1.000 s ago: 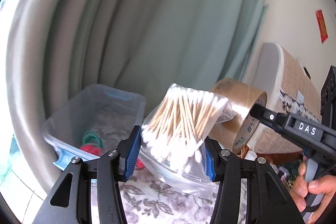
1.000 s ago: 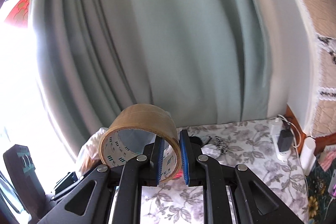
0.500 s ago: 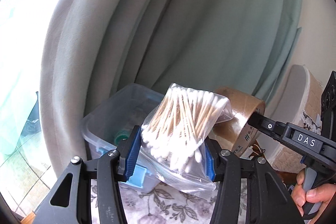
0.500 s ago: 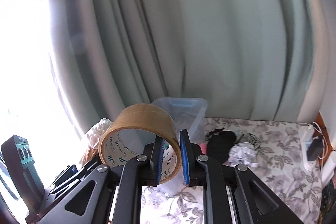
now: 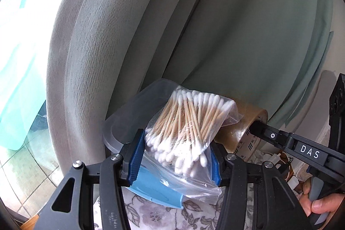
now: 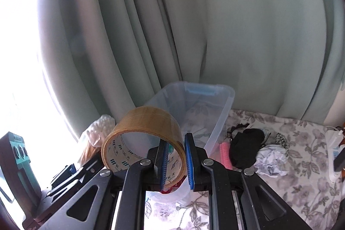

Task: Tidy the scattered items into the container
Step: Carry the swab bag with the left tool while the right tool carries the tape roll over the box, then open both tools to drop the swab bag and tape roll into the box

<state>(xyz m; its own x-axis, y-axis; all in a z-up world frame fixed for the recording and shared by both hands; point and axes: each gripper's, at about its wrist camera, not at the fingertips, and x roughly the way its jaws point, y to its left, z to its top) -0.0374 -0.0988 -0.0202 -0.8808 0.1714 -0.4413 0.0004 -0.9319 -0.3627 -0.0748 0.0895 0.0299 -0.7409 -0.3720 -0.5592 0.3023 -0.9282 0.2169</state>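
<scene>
A clear plastic bag of cotton swabs [image 5: 185, 128] is hanging above the near end of the box, its wooden sticks fanning upward and its white tips bunching at both ends; the empty lower part of the bag is drooping down. Just beside it, a roll of brown packing tape [image 6: 143, 141] is standing on edge in the air, its printed white core facing the right wrist camera. Behind both, a clear plastic box [image 6: 217, 122] with blue latches is sitting open on a flowered cloth. Right of the box, a pink ribbed thing [image 6: 225, 154], a black bundle [image 6: 245, 149] and a crumpled white wad [image 6: 270, 162] are lying together on the cloth.
</scene>
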